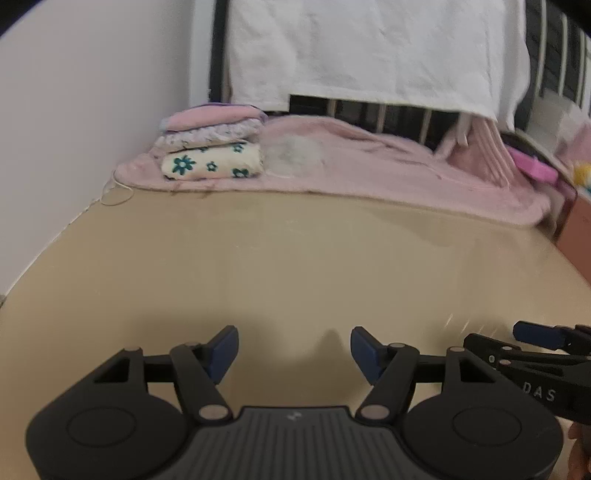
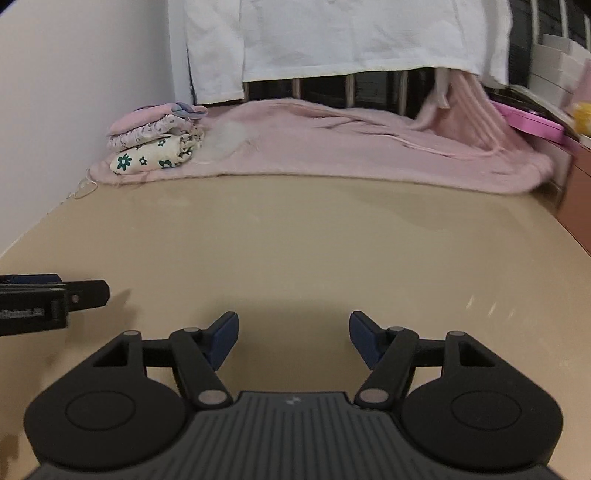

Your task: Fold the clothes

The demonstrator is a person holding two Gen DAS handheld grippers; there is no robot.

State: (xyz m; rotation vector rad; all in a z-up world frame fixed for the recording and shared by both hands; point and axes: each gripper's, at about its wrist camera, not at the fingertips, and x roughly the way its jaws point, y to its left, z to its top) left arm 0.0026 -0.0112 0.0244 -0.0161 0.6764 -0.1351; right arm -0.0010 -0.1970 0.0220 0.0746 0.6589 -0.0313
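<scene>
A stack of three folded clothes (image 1: 212, 147) (image 2: 155, 140) sits at the far left of the beige table (image 1: 295, 258) (image 2: 295, 240): pink on top, pale purple print in the middle, cream with teal flowers below. A pink garment (image 1: 369, 166) (image 2: 351, 147) lies spread along the table's far edge, under the stack. My left gripper (image 1: 294, 354) hovers open over the near table, holding nothing. My right gripper (image 2: 294, 339) is open too, and empty, beside it. The right gripper (image 1: 535, 343) shows at the right edge of the left wrist view.
A white cloth (image 1: 369, 51) (image 2: 351, 33) hangs over a dark railing behind the table. A white wall (image 1: 92, 110) bounds the left side. A pink flat object (image 2: 532, 123) and a brown box (image 2: 580, 184) stand at the far right. A loose thread (image 1: 114, 195) trails by the garment's left corner.
</scene>
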